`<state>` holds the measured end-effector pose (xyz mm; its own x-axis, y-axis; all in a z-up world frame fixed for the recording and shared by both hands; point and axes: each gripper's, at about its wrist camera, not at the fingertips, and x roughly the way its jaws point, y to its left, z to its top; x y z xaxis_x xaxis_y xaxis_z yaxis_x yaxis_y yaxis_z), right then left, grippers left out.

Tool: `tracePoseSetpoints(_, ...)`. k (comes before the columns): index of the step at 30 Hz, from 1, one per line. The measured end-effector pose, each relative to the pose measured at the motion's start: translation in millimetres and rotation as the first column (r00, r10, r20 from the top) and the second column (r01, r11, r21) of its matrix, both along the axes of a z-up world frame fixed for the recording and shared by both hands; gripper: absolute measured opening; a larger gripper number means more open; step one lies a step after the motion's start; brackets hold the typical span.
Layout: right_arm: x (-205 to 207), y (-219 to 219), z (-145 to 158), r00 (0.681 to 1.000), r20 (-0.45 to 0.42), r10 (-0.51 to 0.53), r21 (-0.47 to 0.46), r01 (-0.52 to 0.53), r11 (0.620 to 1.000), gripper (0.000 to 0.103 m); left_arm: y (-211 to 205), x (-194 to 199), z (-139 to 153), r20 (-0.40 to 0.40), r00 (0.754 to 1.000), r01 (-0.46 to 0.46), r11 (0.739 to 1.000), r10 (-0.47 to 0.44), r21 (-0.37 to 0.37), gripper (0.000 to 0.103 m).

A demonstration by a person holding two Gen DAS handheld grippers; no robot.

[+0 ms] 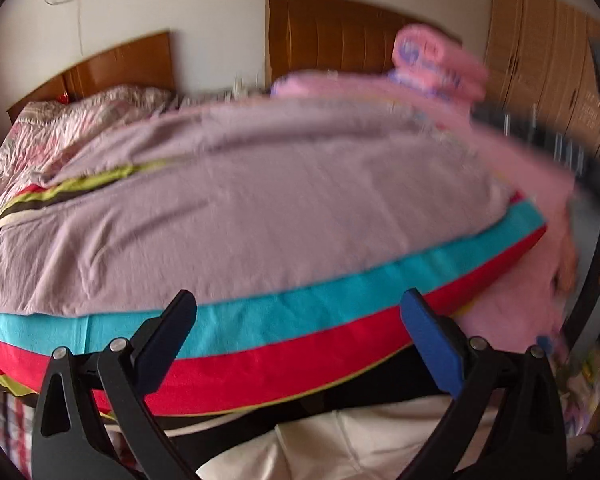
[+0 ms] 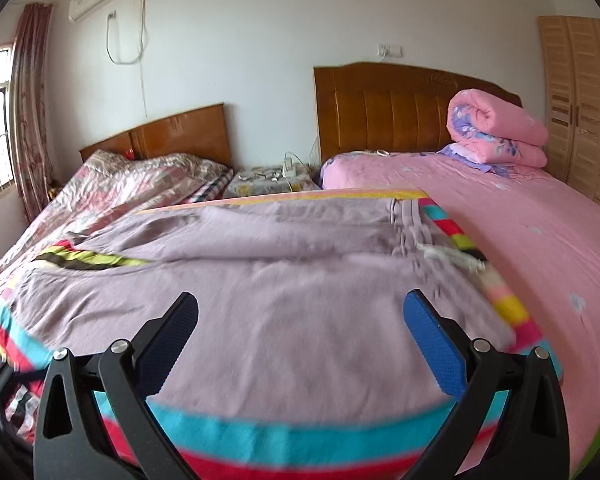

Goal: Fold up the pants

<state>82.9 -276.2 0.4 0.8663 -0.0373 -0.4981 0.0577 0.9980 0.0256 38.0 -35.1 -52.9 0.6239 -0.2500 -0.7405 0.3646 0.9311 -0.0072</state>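
Pale lilac pants (image 1: 260, 208) (image 2: 280, 280) lie spread flat on a striped cloth (image 1: 260, 332) (image 2: 260, 436) over the bed. Their waistband with a white drawstring (image 2: 452, 254) points to the right, and the legs run off to the left. My left gripper (image 1: 300, 320) hovers open above the cloth's blue and red stripes, just short of the pants' near edge. Higher up, over the near part of the pants, my right gripper (image 2: 300, 320) is open with nothing between its fingers. It also shows as a dark blurred shape (image 1: 596, 168) at the right of the left wrist view.
A pink bed sheet (image 2: 540, 248) extends to the right, with a rolled pink quilt (image 2: 500, 132) by the wooden headboard (image 2: 380, 108). A second bed (image 2: 112, 188) lies at left, a cluttered nightstand (image 2: 268, 182) between them. A wardrobe (image 2: 580, 100) stands at far right.
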Motion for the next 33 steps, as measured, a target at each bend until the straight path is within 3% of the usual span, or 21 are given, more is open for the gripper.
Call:
tracePoseSetpoints(4, 96.0, -16.9, 4.2, 0.987, -0.113, 0.117, -0.064, -0.125, 0.990, 0.099, -4.1, 40.1, -6.7, -0.120, 0.993, 0.016, 1.000, -0.018, -0.013, 0.102)
tracePoseSetpoints(8, 218.5, -35.6, -20.0, 0.925, -0.302, 0.230, 0.005, -0.240, 0.971, 0.099, -1.6, 106.6, 12.6, -0.146, 0.989, 0.009, 1.000, -0.008, 0.008, 0.102)
tracePoseSetpoints(12, 334.4, -34.9, -56.6, 0.838, -0.446, 0.313, -0.023, -0.361, 0.932, 0.099, 7.2, 195.0, 35.0, -0.155, 0.987, -0.035, 0.999, 0.035, 0.000, 0.102)
tracePoseSetpoints(16, 396.8, -24.0, -75.2, 0.769, -0.490, 0.410, -0.011, -0.476, 0.879, 0.093, 19.6, 294.3, 39.0, -0.230, 0.968, -0.117, 0.991, 0.100, -0.062, 0.101)
tracePoseSetpoints(18, 424.1, -22.7, -81.3, 0.723, -0.510, 0.466, 0.032, -0.525, 0.851, 0.087, 28.2, 332.5, 36.0, -0.282, 0.953, -0.153, 0.981, 0.115, -0.120, 0.094)
tracePoseSetpoints(21, 454.5, -21.9, -93.0, 0.650, -0.554, 0.520, 0.086, -0.577, 0.812, 0.083, 40.2, 384.3, 25.6, -0.399, 0.912, -0.212, 0.943, 0.096, -0.255, 0.078)
tracePoseSetpoints(23, 458.4, -21.3, -98.7, 0.613, -0.556, 0.562, 0.111, -0.616, 0.780, 0.076, 44.9, 407.8, 15.0, -0.459, 0.884, -0.256, 0.912, 0.087, -0.319, 0.077)
tracePoseSetpoints(24, 458.9, -22.2, -96.6, 0.600, -0.549, 0.582, 0.125, -0.629, 0.767, 0.070, 43.0, 414.5, 11.9, -0.473, 0.876, -0.272, 0.901, 0.088, -0.337, 0.075)
tracePoseSetpoints(25, 456.6, -21.4, -94.1, 0.591, -0.540, 0.599, 0.138, -0.640, 0.756, 0.050, 42.5, 418.6, 9.3, -0.481, 0.872, -0.283, 0.895, 0.092, -0.343, 0.072)
tracePoseSetpoints(26, 451.0, -18.5, -90.2, 0.607, -0.534, 0.588, 0.100, -0.646, 0.757, 0.032, 42.2, 423.5, 5.5, -0.488, 0.867, -0.294, 0.889, 0.094, -0.351, 0.066)
tracePoseSetpoints(28, 432.9, -8.1, -83.6, 0.633, -0.534, 0.560, 0.005, -0.661, 0.750, 0.019, 39.0, 430.1, -1.4, -0.512, 0.855, -0.310, 0.875, 0.086, -0.371, 0.065)
tracePoseSetpoints(29, 425.4, -3.2, -79.8, 0.645, -0.531, 0.549, -0.033, -0.664, 0.747, 0.015, 38.5, 433.7, -4.4, -0.519, 0.851, -0.318, 0.870, 0.087, -0.376, 0.065)
tracePoseSetpoints(33, 340.9, 17.8, -33.5, 0.749, -0.406, 0.523, -0.255, -0.643, 0.722, 0.013, 38.3, 444.3, -13.2, -0.554, 0.828, -0.361, 0.836, 0.084, -0.413, 0.069)
